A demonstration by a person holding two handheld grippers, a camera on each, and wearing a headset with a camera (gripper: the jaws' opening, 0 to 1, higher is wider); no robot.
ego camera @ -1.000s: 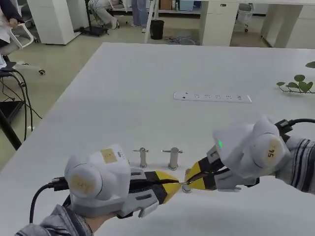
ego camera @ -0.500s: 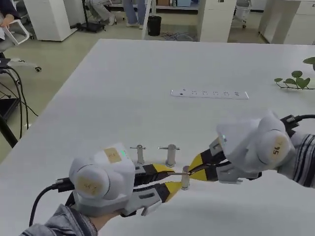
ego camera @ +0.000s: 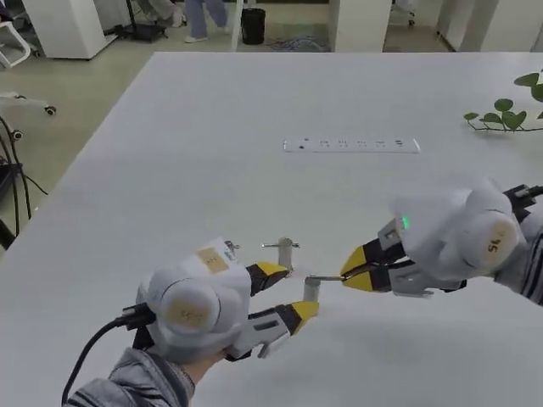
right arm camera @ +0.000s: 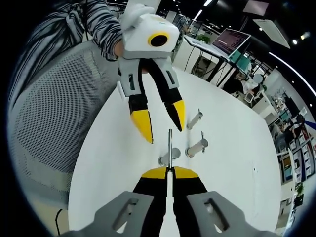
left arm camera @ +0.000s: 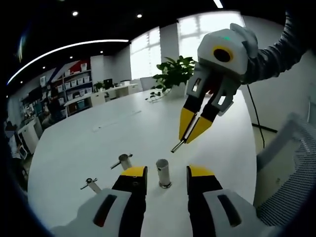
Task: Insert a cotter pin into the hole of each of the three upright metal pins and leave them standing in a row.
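Three short upright metal pins stand in a row on the white table (ego camera: 212,127). The nearest bare pin (ego camera: 311,290) (left arm camera: 163,173) (right arm camera: 167,159) stands between the spread jaws of my left gripper (ego camera: 293,290) (left arm camera: 165,174), which is open and not touching it. My right gripper (ego camera: 348,275) (right arm camera: 168,171) is shut on a thin cotter pin (ego camera: 322,278) (left arm camera: 177,146) (right arm camera: 170,145). The cotter pin's tip hangs just above and beside the bare pin's top. The middle pin (ego camera: 286,253) (left arm camera: 124,161) and the far pin (left arm camera: 91,184) each carry a cotter pin crosswise.
A white power strip (ego camera: 350,146) lies further back on the table. A green plant sprig (ego camera: 501,114) sits at the far right edge. Office chairs and cabinets stand beyond the table.
My left gripper's jaws have spread wider apart around the nearest pin. My right gripper has drawn the cotter pin slightly to the right. The head camera has shifted.
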